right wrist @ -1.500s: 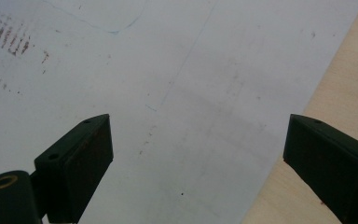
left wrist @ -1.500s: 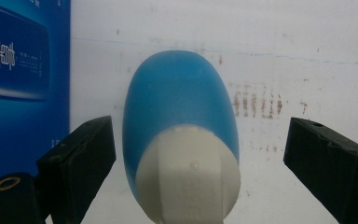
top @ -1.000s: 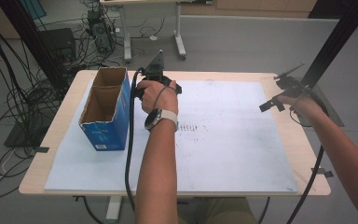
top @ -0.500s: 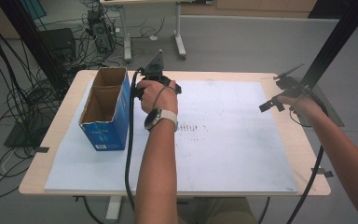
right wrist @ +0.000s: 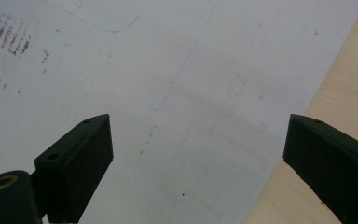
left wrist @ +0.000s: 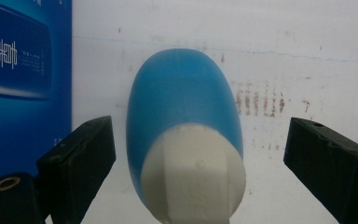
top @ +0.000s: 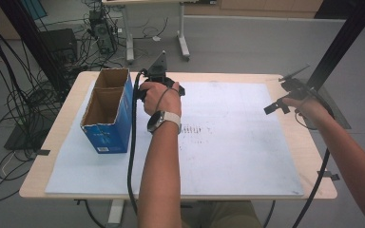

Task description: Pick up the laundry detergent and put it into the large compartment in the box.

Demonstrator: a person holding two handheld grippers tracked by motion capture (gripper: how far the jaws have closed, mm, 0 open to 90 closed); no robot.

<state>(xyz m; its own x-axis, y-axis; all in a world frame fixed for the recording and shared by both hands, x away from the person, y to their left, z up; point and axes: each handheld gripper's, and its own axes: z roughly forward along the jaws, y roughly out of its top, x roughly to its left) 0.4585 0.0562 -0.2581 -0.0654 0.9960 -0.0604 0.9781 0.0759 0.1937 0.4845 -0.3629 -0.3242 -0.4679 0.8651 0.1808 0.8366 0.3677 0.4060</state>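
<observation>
Both grippers' fingers spread wide — left gripper (left wrist: 198, 154) straddling (untouched) a blue bottle (left wrist: 184, 112).

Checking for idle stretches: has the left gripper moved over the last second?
No. In the high view the left gripper sits beside the blue box near the table's far edge, same as before.

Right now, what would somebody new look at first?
Probably the blue bottle with its white cap, lying on the white mat between the left gripper's open jaws. Next, the open blue box standing at the table's left. The right gripper hangs open over the mat's bare right edge.
</observation>
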